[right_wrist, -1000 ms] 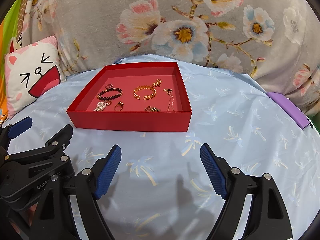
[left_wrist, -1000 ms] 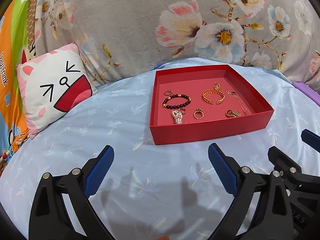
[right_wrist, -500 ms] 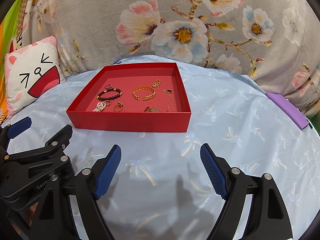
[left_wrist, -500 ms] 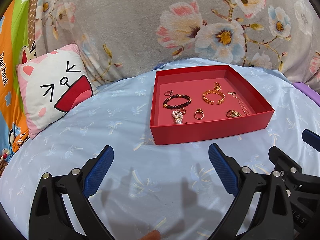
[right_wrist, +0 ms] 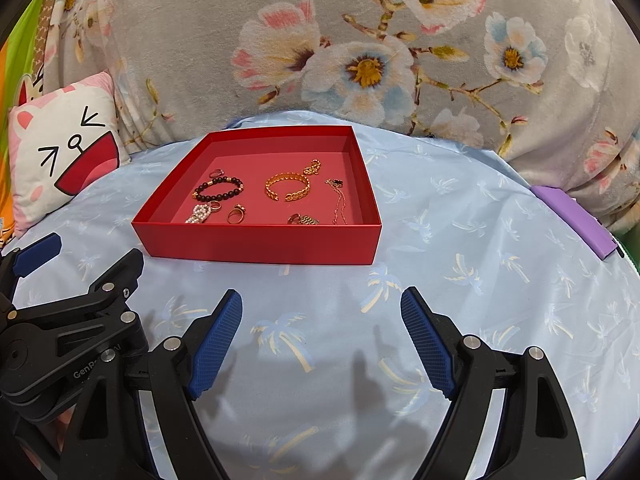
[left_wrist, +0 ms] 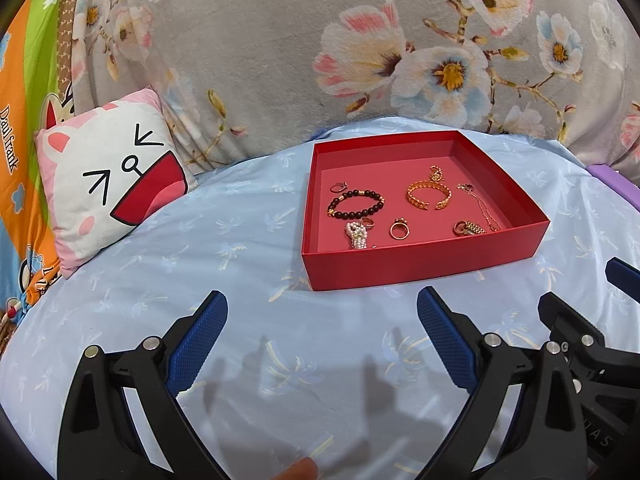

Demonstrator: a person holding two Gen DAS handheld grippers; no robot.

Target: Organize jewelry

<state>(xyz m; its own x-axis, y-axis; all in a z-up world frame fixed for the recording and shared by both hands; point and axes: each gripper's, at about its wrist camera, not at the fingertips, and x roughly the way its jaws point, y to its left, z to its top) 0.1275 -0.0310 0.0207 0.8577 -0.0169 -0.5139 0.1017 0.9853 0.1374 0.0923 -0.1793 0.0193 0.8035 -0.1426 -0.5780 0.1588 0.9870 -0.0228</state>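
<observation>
A shallow red tray rests on the pale blue sheet. Inside lie a dark bead bracelet, a gold chain bangle, a pearl piece, a thin necklace, a gold link piece and several small rings. My left gripper and right gripper hover side by side short of the tray's near wall, both open with nothing between their blue pads.
A pink-and-white cat cushion leans at the left. A grey floral blanket rises behind the tray. A purple flat object lies at the right edge of the sheet. A fingertip shows at the bottom.
</observation>
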